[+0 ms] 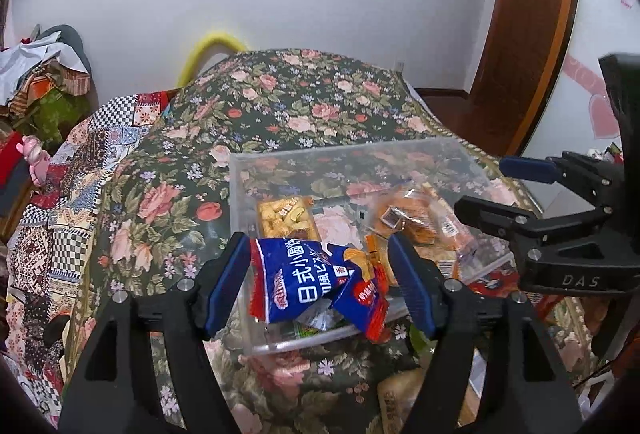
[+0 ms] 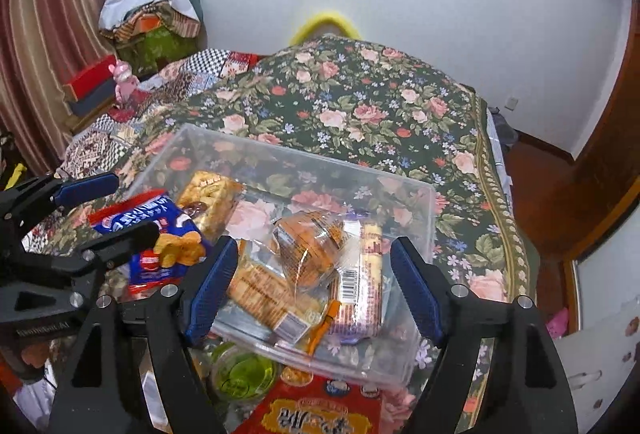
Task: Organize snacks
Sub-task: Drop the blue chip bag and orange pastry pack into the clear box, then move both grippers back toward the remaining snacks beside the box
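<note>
Left tool [image 1: 320, 286] sits low in the centre of its own view, blue pads spread wide apart, and the blue biscuit bag [image 1: 316, 286] lies right between them. Whether the pads actually touch the bag I cannot tell; its left edge meets the left pad, while the right pad stands just clear. The bag rests at the near corner of the clear plastic box [image 1: 240, 169], which sits on the floral tablecloth [image 1: 280, 97] covering the bench.

In the right wrist view the same bag [image 2: 156, 230] shows at centre left, crumpled, red-trimmed, with printed golden biscuits on it, one dark finger of the left tool crossing in front of it.

Right tool [image 2: 312, 286] hangs over the right half of the box [image 2: 424, 201], pads wide apart, holding nothing. Framed between them lies a heap of orange cracker packs [image 2: 308, 254] and a pale wafer bar with a barcode [image 2: 360, 282], all inside the box. A yellow snack pack [image 2: 212, 197] lies further back, upper left inside the box, just beside the blue bag.

Below the box, at the bottom of the frame, a green jelly cup [image 2: 244, 374] and a red packet [image 2: 320, 414] rest on the bench, outside the box.
</note>
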{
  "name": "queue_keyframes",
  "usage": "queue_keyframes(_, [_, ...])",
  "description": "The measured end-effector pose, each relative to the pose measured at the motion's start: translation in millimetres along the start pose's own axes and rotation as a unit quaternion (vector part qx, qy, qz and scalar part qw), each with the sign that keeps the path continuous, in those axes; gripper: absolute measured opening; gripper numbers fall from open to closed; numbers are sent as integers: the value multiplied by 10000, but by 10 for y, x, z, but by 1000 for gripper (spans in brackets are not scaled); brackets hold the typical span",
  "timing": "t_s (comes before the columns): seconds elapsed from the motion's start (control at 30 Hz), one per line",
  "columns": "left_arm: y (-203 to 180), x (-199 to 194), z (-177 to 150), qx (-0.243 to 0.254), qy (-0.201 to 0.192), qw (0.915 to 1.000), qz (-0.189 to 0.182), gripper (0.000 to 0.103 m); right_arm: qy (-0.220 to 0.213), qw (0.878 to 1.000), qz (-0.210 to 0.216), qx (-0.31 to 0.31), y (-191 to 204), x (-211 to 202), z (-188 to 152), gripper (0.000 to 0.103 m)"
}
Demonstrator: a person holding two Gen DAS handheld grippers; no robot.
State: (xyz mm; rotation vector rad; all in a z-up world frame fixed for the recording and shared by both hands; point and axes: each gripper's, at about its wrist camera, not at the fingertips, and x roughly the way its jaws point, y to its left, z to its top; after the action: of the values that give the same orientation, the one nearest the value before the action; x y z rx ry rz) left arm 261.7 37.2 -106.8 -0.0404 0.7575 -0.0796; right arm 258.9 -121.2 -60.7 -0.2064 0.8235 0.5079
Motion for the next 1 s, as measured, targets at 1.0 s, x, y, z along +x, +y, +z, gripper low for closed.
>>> queue_keyframes(1.0, [-884, -417, -837, 129, 775, 9955, -529, 77, -108, 9972, -31, 733, -273, -754, -1208, 82])
